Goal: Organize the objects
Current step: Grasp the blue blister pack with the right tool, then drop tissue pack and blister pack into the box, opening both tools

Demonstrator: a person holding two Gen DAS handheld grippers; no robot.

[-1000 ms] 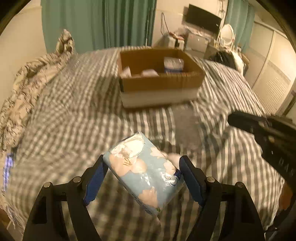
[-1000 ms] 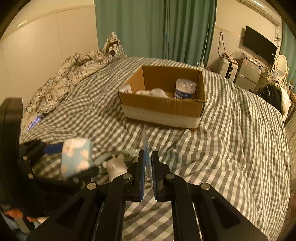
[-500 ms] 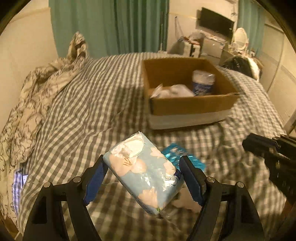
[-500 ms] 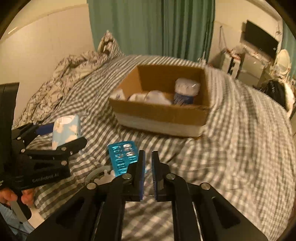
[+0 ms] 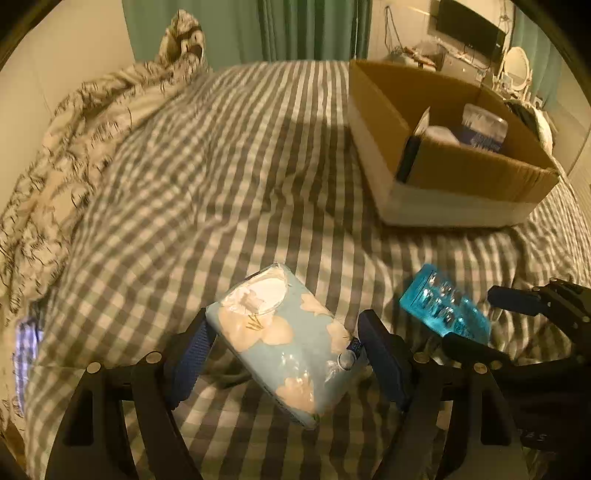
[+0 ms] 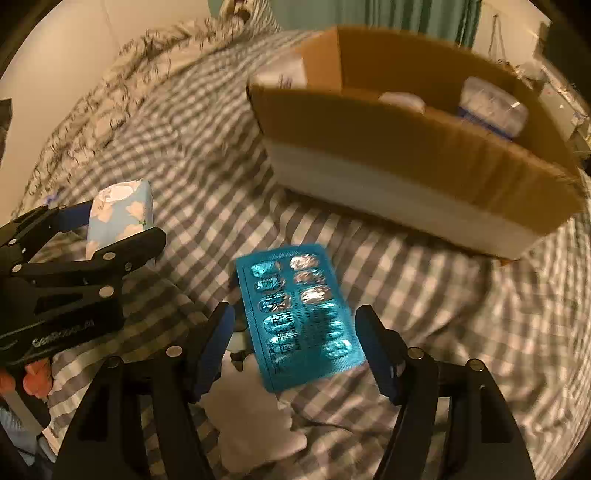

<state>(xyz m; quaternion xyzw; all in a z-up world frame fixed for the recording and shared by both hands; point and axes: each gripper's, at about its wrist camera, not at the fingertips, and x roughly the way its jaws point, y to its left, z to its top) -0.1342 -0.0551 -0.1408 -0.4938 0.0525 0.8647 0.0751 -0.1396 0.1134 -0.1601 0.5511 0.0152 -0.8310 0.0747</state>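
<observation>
My left gripper (image 5: 284, 343) is shut on a light-blue flowered tissue pack (image 5: 288, 339) and holds it above the checked bed cover; it also shows in the right wrist view (image 6: 118, 218). My right gripper (image 6: 295, 343) is open, with a blue blister pack (image 6: 299, 317) between its spread fingers, free of both pads. The blister pack also shows in the left wrist view (image 5: 443, 306). The cardboard box (image 6: 406, 147) stands beyond, holding a wrapped roll (image 6: 491, 107) and white items.
A patterned duvet (image 5: 74, 122) lies bunched at the left of the bed. A white soft item (image 6: 255, 417) lies under my right gripper. A dresser with a TV (image 5: 469, 29) stands past the bed.
My right gripper has opened from shut, and the blister pack now shows flat between its fingers. Both grippers have moved closer to the box. The left still holds the tissue pack.
</observation>
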